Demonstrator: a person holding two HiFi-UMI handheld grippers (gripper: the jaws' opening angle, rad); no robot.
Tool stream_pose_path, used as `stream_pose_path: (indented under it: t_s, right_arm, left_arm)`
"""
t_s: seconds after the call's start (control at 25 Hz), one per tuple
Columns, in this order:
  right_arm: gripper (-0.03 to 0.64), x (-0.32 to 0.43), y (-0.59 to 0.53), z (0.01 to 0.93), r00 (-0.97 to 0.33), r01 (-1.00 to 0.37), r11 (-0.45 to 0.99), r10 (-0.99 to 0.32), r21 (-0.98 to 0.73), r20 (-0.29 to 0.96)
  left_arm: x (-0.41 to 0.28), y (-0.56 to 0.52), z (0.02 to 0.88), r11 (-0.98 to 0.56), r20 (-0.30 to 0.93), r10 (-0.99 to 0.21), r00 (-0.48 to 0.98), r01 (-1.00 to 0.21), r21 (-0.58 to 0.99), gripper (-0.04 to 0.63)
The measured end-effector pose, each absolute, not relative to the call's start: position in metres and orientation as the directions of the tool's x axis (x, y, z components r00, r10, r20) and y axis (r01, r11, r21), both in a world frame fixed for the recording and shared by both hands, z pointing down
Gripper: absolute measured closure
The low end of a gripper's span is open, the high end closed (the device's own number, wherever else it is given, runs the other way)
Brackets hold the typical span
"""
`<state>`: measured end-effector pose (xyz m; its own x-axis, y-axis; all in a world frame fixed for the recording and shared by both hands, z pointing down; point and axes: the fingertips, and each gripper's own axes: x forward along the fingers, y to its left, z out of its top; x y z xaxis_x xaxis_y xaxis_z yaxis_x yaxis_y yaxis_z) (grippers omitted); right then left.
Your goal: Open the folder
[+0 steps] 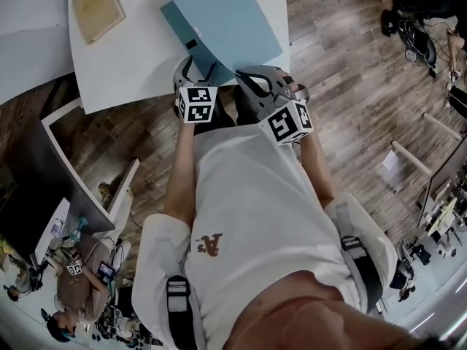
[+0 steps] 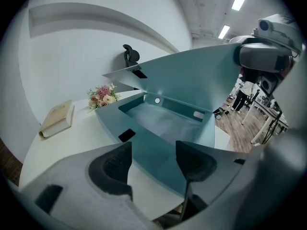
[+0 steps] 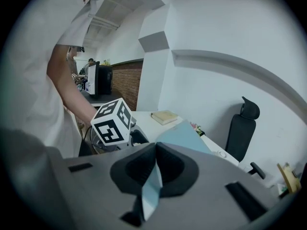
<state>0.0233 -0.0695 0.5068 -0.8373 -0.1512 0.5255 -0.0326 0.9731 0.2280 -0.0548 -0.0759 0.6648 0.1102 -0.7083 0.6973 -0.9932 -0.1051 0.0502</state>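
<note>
Currently: blue box folder (image 1: 219,20) sits at the tabletop's (image 1: 124,64) near right corner, long axis running from near edge toward far edge, slightly slanted. Cover (image 3: 180,135) is raised and tilted, its mouth gaping toward the left gripper (image 2: 153,157). Right gripper (image 3: 154,166) is clamped on the cover's near corner. Left jaws stand wide apart and hold nothing, over the folder's near edge.
</note>
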Motion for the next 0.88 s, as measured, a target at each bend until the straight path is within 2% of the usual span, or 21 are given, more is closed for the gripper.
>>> stream_pose_path:
  t_s: [0.88]
  right_arm:
    - [0.609, 0.051, -0.097, 0.484, -0.805, -0.215, 0.948, -0.309, 0.237, 0.506]
  left_arm:
    - [-0.05, -0.088, 0.675, -0.191, 0.746, -0.65, 0.145, -0.981, 0.025, 0.304]
